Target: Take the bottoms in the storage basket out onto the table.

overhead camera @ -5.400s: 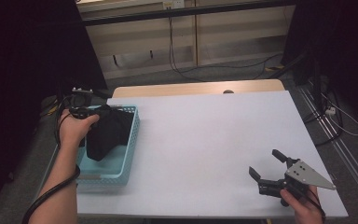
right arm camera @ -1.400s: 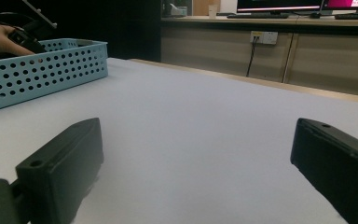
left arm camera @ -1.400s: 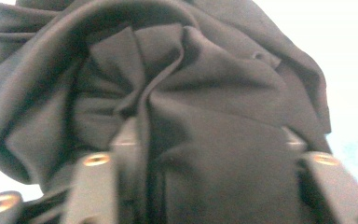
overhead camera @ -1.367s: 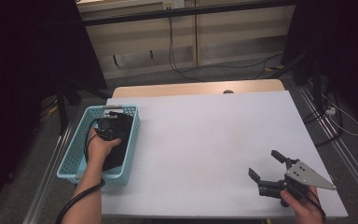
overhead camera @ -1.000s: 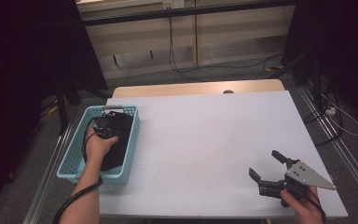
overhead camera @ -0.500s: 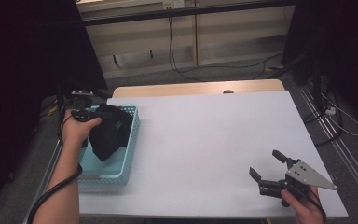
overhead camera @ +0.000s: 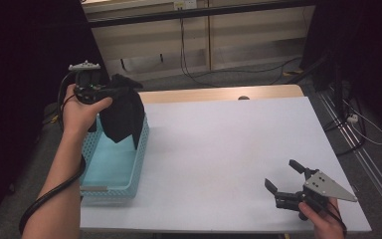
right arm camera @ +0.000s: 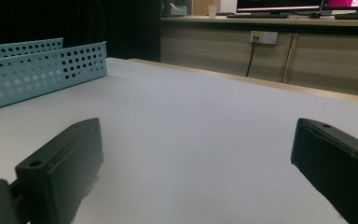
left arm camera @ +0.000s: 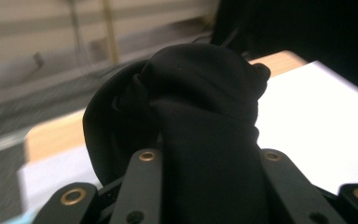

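Left tongs (overhead camera: 110, 91) clamped on black cloth (overhead camera: 123, 113), hanging down above blue basket (overhead camera: 110, 164); right tongs (overhead camera: 284, 178) open, far off on tabletop (overhead camera: 219, 144).

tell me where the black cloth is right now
In the high view the black cloth hangs at the left, clamped in the left hand-held gripper above the far end of the blue basket, off the table.

Left gripper (overhead camera: 110, 91) clamps black cloth (overhead camera: 123, 115) above blue basket (overhead camera: 110, 169).
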A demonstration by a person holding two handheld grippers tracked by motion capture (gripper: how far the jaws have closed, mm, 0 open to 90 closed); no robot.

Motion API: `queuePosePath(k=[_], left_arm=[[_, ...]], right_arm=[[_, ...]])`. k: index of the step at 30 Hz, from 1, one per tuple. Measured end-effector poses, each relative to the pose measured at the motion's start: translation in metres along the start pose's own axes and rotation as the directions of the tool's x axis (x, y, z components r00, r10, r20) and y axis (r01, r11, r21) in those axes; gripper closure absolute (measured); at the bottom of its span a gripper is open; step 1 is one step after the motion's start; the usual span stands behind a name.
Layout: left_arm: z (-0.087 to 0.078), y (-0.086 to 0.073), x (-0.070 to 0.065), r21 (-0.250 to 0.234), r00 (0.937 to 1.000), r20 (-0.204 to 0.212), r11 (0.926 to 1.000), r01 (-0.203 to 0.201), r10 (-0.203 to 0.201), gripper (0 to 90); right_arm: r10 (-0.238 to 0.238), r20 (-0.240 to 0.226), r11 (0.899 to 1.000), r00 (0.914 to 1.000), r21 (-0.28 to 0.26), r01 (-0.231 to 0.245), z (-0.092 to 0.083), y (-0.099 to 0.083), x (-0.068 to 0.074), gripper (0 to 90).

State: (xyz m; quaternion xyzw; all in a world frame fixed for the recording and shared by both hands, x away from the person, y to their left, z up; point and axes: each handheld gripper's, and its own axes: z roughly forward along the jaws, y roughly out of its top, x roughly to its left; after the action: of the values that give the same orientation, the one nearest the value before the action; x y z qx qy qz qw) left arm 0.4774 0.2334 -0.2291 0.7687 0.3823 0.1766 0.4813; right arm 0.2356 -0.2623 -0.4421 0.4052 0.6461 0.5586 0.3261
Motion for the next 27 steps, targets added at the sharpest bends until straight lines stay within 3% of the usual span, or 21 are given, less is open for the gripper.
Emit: queuePosePath(k=[3,7,11,14,17,19,20,21,23,24,27], left_arm=[[0.005,0.011,-0.023,-0.035,0.9971,0.065,0.9987,-0.037,0.039,73.1],[0.014,0.019,-0.052,-0.061,0.9856,0.141,0.9945,-0.085,0.093,73.0],[0.027,0.016,-0.07,-0.058,0.9742,0.192,0.9923,-0.109,0.119,72.7],[0.04,0.006,-0.079,-0.042,0.9641,0.239,0.9932,-0.108,0.115,72.5],[0.055,-0.005,-0.089,-0.034,0.9498,0.287,0.9922,-0.12,0.124,71.9],[0.067,-0.014,-0.094,-0.031,0.9333,0.344,0.9947,-0.098,0.102,69.1],[0.073,-0.018,-0.096,-0.027,0.9332,0.347,0.9956,-0.09,0.094,65.0],[0.078,-0.022,-0.099,-0.019,0.9412,0.325,0.9956,-0.092,0.093,57.0],[0.087,-0.03,-0.101,-0.021,0.9469,0.295,0.9917,-0.127,0.127,36.4],[0.091,-0.034,-0.101,-0.024,0.9508,0.287,0.9931,-0.115,0.117,30.5],[0.097,-0.044,-0.098,-0.024,0.9594,0.268,0.996,-0.086,0.089,22.4]], right_arm=[[0.0,-0.001,1.0,1.0,0.0,0.0,0.0,0.0,0.0,1.4],[0.0,-0.001,1.0,1.0,-0.001,0.0,0.0,0.0,0.0,1.3],[0.003,0.0,1.0,1.0,0.0,-0.003,0.0,0.0,0.0,1.4],[0.003,-0.001,1.0,1.0,0.0,-0.003,0.0,0.0,0.0,1.4],[0.001,-0.002,1.0,1.0,0.004,-0.001,0.0,-0.001,0.0,1.4],[0.0,-0.003,1.0,1.0,0.004,0.0,0.001,-0.001,0.0,1.4],[0.0,-0.004,1.0,1.0,0.006,0.0,0.001,-0.001,0.0,1.4],[-0.003,-0.005,1.0,1.0,0.008,0.003,0.002,-0.001,0.0,1.3],[-0.011,-0.009,1.0,0.9999,0.022,0.011,0.003,-0.001,0.001,1.3],[-0.018,-0.006,1.0,0.9998,0.024,0.018,0.003,-0.001,0.001,1.3],[-0.023,-0.012,0.999,0.9997,0.028,0.023,0.005,-0.001,0.002,1.3]])
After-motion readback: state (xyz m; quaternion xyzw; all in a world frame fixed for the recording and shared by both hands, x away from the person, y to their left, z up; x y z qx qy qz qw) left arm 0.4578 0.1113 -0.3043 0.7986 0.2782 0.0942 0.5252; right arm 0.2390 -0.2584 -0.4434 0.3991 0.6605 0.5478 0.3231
